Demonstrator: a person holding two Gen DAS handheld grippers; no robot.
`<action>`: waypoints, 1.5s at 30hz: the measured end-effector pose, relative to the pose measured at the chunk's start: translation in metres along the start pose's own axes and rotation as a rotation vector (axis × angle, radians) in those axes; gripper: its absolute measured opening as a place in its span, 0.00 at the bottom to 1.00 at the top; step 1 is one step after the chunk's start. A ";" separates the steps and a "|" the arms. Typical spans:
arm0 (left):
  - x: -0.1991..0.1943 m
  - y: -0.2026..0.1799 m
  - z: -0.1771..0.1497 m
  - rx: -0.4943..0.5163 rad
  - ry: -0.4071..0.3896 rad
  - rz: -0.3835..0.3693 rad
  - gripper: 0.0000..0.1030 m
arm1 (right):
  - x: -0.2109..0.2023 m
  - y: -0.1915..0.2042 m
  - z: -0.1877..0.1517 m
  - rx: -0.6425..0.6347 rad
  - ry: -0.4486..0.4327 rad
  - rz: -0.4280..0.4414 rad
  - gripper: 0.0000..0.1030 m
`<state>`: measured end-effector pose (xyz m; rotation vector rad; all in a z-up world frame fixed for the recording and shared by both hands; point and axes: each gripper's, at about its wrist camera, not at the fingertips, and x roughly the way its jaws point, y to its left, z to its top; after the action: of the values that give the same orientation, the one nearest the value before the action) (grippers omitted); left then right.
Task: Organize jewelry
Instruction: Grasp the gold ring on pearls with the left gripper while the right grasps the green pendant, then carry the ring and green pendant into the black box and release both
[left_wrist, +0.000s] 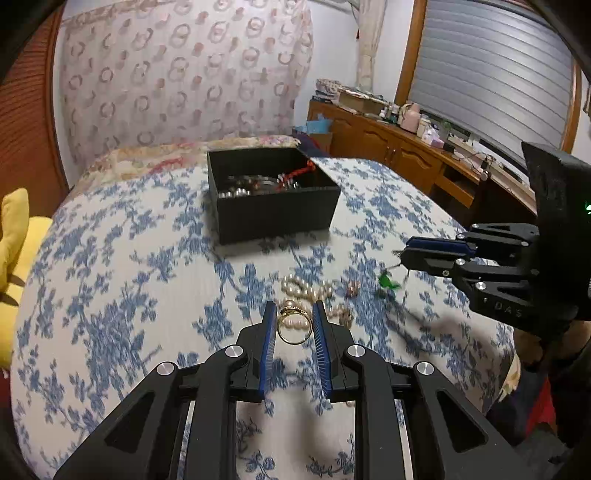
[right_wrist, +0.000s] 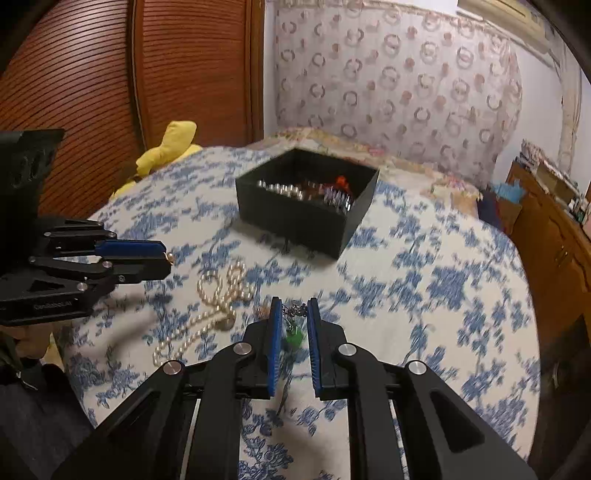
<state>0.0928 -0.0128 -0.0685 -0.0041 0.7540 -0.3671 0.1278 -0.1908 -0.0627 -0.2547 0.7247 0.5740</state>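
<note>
Clearly gold ring w/ pearl, pinched in left hand-held gripper.

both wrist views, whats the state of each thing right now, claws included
left claw: shut on gold ring, lifted off the bed
right claw: shut on green pendant chain, pendant dangling
black box: open, no lid on it, jewelry inside
pearl necklace: loose on the bedspread, not held
</note>
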 end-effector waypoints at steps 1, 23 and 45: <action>-0.001 0.000 0.004 0.002 -0.008 0.001 0.18 | -0.003 -0.001 0.005 -0.005 -0.013 -0.002 0.15; 0.011 0.008 0.036 0.007 -0.038 -0.046 0.18 | 0.039 -0.014 -0.010 0.106 0.095 0.029 0.31; 0.025 0.015 0.055 0.010 -0.002 -0.100 0.18 | 0.040 -0.026 -0.014 0.064 0.174 -0.082 0.00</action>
<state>0.1510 -0.0141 -0.0471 -0.0330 0.7517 -0.4656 0.1594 -0.2011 -0.0995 -0.2760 0.8953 0.4537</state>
